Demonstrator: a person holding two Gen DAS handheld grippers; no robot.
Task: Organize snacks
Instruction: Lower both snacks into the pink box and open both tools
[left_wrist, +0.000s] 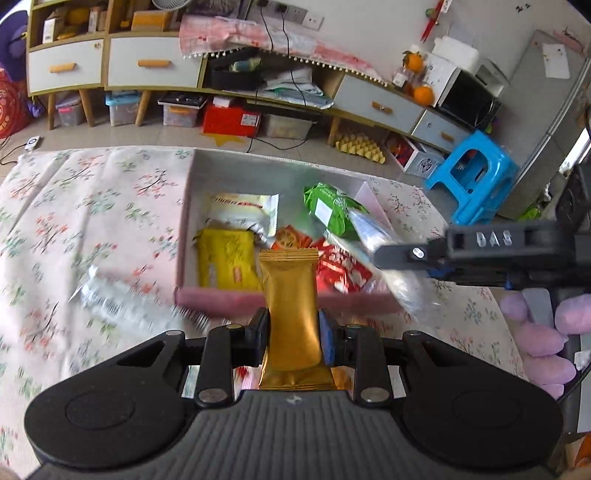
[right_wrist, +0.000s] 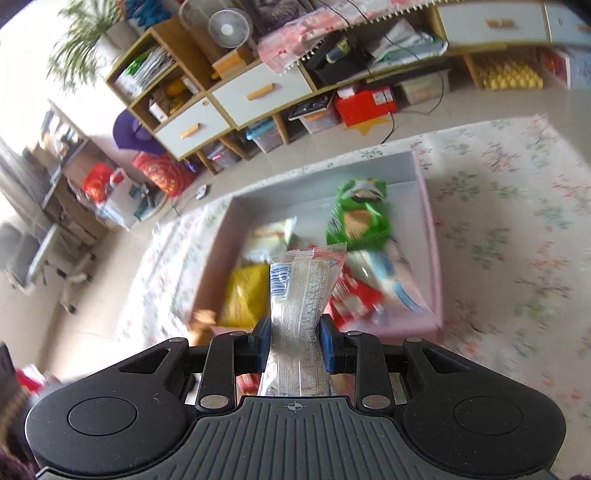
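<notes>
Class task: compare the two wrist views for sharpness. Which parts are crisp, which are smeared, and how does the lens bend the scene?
Left wrist view: gold packet and left gripper crisp; the clear packet on the cloth is motion-smeared; the cabinets bow.
Right wrist view: silver packet and right gripper fairly sharp; box contents and room blur, the edges most.

Low cabinet (left_wrist: 147, 66) with white drawers set against white wall (left_wrist: 369, 22); storage bins (left_wrist: 181, 112) kept beneath. Blue stool (left_wrist: 476, 177) placed on tiled floor (left_wrist: 110, 136). Daylight noted.
</notes>
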